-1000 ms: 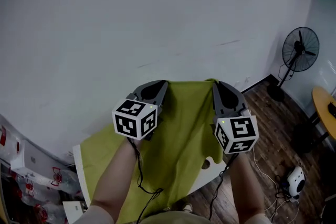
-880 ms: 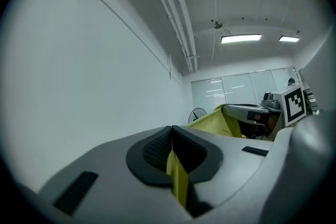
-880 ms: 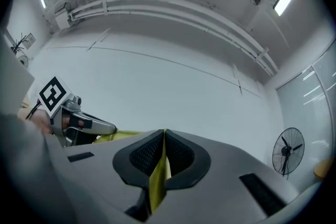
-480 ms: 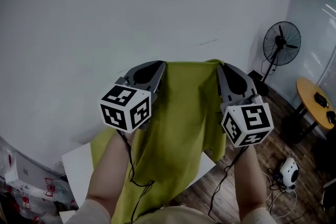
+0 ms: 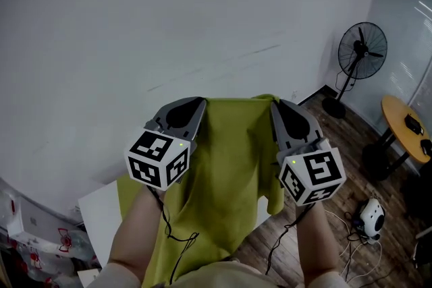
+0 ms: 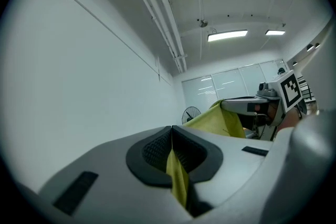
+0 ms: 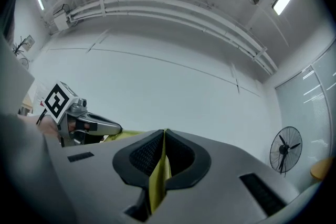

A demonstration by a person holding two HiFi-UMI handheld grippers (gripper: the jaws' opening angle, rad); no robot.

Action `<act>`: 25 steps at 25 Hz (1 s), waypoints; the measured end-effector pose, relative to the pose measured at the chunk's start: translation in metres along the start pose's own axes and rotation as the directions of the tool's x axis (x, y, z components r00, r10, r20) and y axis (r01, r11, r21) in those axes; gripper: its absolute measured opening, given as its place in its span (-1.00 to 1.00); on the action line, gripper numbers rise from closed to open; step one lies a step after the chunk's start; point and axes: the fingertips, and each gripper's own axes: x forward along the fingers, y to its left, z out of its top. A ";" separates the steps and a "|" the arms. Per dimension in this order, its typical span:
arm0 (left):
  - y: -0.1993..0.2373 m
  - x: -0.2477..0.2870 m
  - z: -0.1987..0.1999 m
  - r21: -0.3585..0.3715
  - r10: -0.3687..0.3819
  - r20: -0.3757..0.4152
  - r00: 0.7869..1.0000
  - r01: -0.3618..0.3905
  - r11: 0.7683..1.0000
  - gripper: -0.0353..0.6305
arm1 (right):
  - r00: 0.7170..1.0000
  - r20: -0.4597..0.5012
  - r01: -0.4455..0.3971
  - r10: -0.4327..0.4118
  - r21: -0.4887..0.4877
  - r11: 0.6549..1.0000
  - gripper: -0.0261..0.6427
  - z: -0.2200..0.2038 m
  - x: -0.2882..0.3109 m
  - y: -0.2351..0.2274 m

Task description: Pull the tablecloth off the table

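Note:
The yellow-green tablecloth (image 5: 229, 172) hangs in the air between my two grippers, its top edge stretched level and the rest draping down toward the person. My left gripper (image 5: 197, 103) is shut on the cloth's upper left corner; the fabric (image 6: 176, 173) shows pinched between its pads. My right gripper (image 5: 277, 104) is shut on the upper right corner, with cloth (image 7: 157, 178) clamped in its jaws. A corner of the white table (image 5: 101, 216) shows bare at lower left, below the cloth.
A plain white wall (image 5: 169, 23) fills the view ahead. A standing fan (image 5: 354, 57) is at the right on the wooden floor (image 5: 337, 239), near a round yellow table (image 5: 401, 128). Cables and a small white device (image 5: 372, 218) lie on the floor.
Both grippers have risen with the cloth and stayed level; more of the cloth has come off the table and hangs free. The view has tilted up toward the wall.

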 end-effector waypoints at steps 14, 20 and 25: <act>-0.007 -0.039 -0.090 -0.010 0.028 -0.161 0.986 -0.030 0.999 -0.83 | 0.982 -0.124 -0.126 0.140 0.119 0.985 -0.83 -0.094 -0.023 0.050; -0.015 -0.059 -0.128 0.027 0.041 -0.234 0.971 -0.036 0.999 -0.83 | 0.965 -0.191 -0.151 0.182 0.163 0.975 -0.83 -0.129 -0.036 0.073; -0.025 -0.075 -0.162 0.032 0.039 -0.298 0.954 -0.031 0.999 -0.83 | 0.948 -0.235 -0.175 0.217 0.185 0.967 -0.83 -0.151 -0.048 0.090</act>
